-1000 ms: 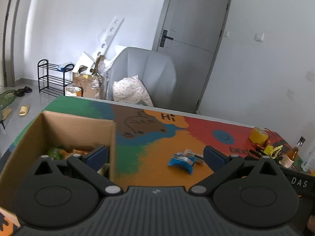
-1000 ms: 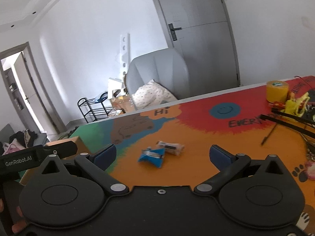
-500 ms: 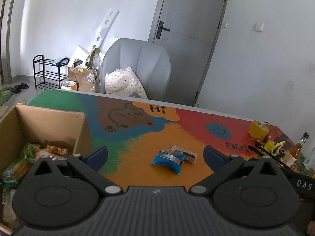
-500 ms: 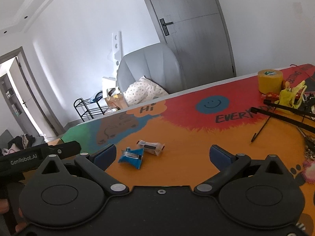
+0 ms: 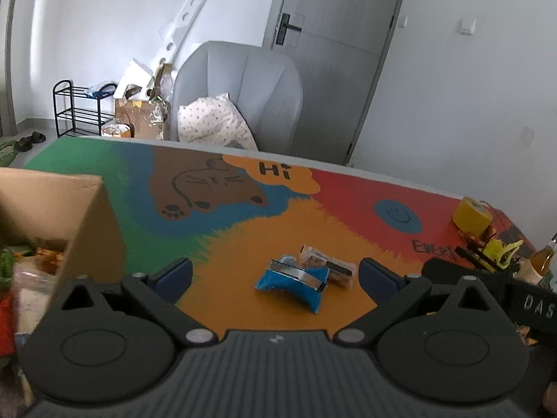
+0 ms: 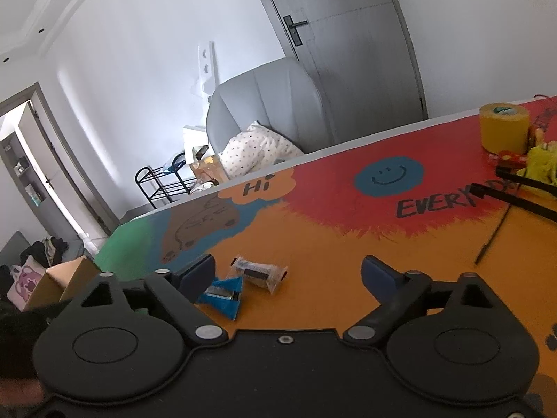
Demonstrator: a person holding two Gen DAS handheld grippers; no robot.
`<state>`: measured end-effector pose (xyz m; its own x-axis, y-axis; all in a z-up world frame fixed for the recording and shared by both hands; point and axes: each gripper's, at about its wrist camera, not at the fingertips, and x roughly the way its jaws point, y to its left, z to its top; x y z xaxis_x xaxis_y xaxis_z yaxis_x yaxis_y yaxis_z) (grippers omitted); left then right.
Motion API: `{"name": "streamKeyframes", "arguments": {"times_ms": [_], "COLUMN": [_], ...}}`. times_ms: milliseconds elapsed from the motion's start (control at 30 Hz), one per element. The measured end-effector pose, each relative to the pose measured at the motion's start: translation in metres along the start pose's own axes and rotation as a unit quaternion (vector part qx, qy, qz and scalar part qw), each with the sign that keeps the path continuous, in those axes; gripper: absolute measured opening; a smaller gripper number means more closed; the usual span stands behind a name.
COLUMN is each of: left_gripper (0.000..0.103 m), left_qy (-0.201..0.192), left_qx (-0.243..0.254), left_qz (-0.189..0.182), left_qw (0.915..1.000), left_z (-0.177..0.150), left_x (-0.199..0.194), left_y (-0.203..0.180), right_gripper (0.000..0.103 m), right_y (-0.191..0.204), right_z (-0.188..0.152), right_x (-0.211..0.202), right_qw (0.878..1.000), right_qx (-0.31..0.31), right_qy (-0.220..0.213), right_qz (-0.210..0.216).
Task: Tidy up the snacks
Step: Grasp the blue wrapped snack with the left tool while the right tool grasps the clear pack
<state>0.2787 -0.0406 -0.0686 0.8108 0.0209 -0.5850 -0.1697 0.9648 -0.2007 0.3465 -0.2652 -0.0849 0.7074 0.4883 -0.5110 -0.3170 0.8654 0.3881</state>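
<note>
A blue snack packet (image 5: 294, 284) and a clear-wrapped snack bar (image 5: 327, 266) lie side by side on the orange part of the painted table (image 5: 243, 237). They also show in the right wrist view, the blue packet (image 6: 224, 294) and the bar (image 6: 261, 273). My left gripper (image 5: 275, 277) is open and empty, with both snacks lying between its fingers, a little ahead. My right gripper (image 6: 287, 275) is open and empty, with the snacks just ahead of its left finger. A cardboard box (image 5: 62, 216) holding several snacks stands at the left.
A yellow tape roll (image 6: 504, 127), yellow clips, black cables and a pen (image 6: 491, 240) lie at the table's right end. A bottle (image 5: 543, 259) stands there too. A grey armchair (image 5: 240, 94) with a pillow is behind the table.
My left gripper has swung right, away from the box, and now faces the two snacks. My right gripper has moved closer to the snacks and tilted. Both stayed open.
</note>
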Motion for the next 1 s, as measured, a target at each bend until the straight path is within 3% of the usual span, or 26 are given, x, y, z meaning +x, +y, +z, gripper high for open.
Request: {"name": "streamKeyframes", "arguments": {"times_ms": [167, 467, 700, 800, 833, 867, 1000], "left_gripper": [0.100, 0.095, 0.095, 0.082, 0.075, 0.060, 0.045], "left_qy": [0.008, 0.028, 0.044, 0.055, 0.049, 0.050, 0.052], "left_qx": [0.009, 0.023, 0.023, 0.023, 0.029, 0.031, 0.015], "left_qz": [0.001, -0.003, -0.009, -0.010, -0.007, -0.006, -0.003], "left_qw": [0.9999, 0.9993, 0.9987, 0.9982, 0.9984, 0.9982, 0.9985], "left_z": [-0.002, -0.007, -0.010, -0.012, -0.013, -0.013, -0.010], "left_x": [0.019, 0.049, 0.070, 0.078, 0.077, 0.077, 0.073], "left_y": [-0.005, -0.009, -0.010, -0.008, -0.009, -0.009, 0.000], "right_gripper": [0.085, 0.060, 0.058, 0.058, 0.058, 0.058, 0.059], "right_y": [-0.006, -0.011, -0.009, -0.007, -0.006, -0.004, 0.003], "right_z": [0.007, 0.007, 0.006, 0.005, 0.005, 0.005, 0.007], "right_x": [0.018, 0.047, 0.060, 0.063, 0.064, 0.065, 0.069], "right_qw": [1.000, 0.999, 0.999, 0.998, 0.998, 0.998, 0.999], "right_qx": [0.009, 0.021, 0.020, 0.019, 0.018, 0.016, 0.007], "right_qy": [0.007, 0.027, 0.039, 0.044, 0.045, 0.046, 0.044], "right_qz": [0.010, 0.027, 0.031, 0.030, 0.031, 0.032, 0.030]}}
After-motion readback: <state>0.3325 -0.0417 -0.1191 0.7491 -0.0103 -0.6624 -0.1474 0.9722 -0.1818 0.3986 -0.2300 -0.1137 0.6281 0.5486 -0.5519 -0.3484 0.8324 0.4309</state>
